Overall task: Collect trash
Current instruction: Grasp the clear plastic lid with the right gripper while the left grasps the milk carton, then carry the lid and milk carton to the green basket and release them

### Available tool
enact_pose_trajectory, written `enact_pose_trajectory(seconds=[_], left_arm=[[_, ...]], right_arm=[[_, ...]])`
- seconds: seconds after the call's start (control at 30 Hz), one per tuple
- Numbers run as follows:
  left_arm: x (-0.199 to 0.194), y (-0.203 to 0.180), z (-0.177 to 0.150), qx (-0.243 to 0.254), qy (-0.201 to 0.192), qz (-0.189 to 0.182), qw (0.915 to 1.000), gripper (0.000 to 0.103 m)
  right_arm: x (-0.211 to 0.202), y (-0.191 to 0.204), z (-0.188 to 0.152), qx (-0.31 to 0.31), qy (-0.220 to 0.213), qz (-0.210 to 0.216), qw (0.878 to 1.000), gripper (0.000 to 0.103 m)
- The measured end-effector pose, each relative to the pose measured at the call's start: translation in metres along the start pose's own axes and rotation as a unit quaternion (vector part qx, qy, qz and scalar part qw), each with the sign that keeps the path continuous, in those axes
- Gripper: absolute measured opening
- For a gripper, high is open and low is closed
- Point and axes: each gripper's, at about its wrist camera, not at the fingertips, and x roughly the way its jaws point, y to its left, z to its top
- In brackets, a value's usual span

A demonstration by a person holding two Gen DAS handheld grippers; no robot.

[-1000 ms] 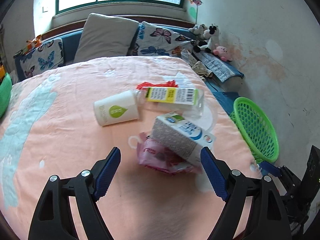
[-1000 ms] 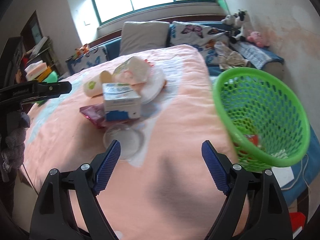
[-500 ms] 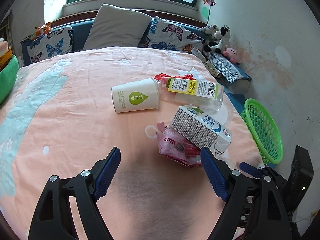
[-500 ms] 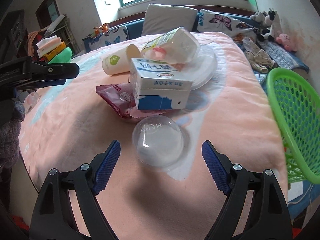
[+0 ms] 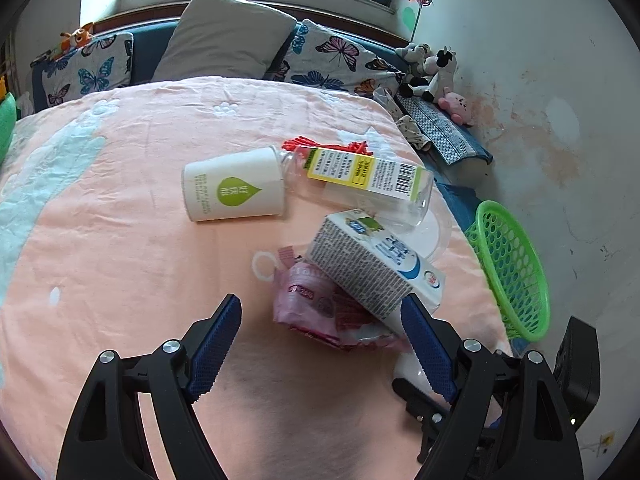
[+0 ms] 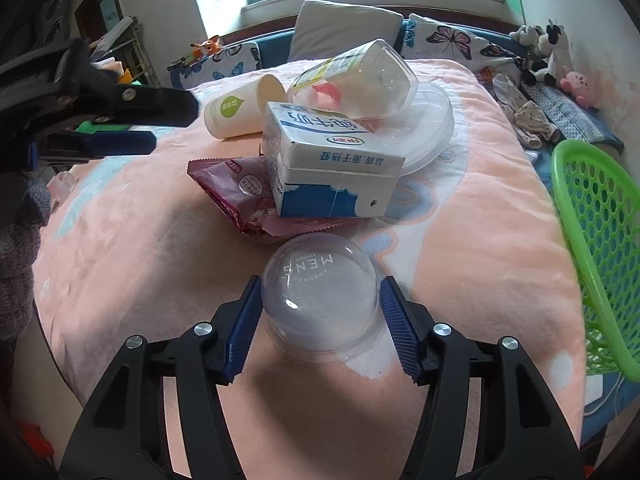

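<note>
Trash lies on a pink bed cover: a paper cup [image 5: 234, 186], a clear bottle with a yellow label [image 5: 360, 180], a milk carton [image 5: 368, 264] resting on a red snack wrapper [image 5: 316, 300], and a clear dome lid [image 6: 320, 292]. My right gripper [image 6: 320, 298] is closing on the dome lid, and its blue pads [image 6: 244, 320] meet the lid's sides. My left gripper [image 5: 320, 308] hangs open just above the wrapper and the carton's near corner, touching neither. In the right wrist view the left gripper [image 6: 120, 120] shows at the far left.
A green mesh basket [image 6: 600, 240] stands off the bed's right edge, with a little rubbish seen in it earlier. A shallow clear plate [image 6: 432, 120] lies under the bottle. Pillows [image 5: 224, 40] and plush toys [image 5: 432, 72] line the far side by the wall.
My right gripper swung left from the basket to the dome lid, then narrowed its jaws onto it. My left gripper drew slightly closer to the wrapper and carton, still wide.
</note>
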Motion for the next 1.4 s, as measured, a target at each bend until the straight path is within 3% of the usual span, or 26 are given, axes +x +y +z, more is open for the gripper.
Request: enact_pose_trajectory(seconds=[0.57,0.87,1.4], left_arm=[[0.069,-0.021,0.015,-0.06,0.08,-0.053,0.9936,0.079],[0.081,-0.024,0.021,-0.07,0.087,-0.057,0.9921,0.078],[0.06,-0.022,0.021,-0.066,0.057,-0.072,0.9936,0.05]], right_arm=[[-0.017,-0.015,-0.011,0.027,-0.009,-0.008,1.0,0.06],[-0.019,-0.021,-0.012,0.032,-0.011,-0.006,0.999,0.06],[-0.03,-0.02,-0.012,0.032,-0.023,-0.012,0.999,0.06]])
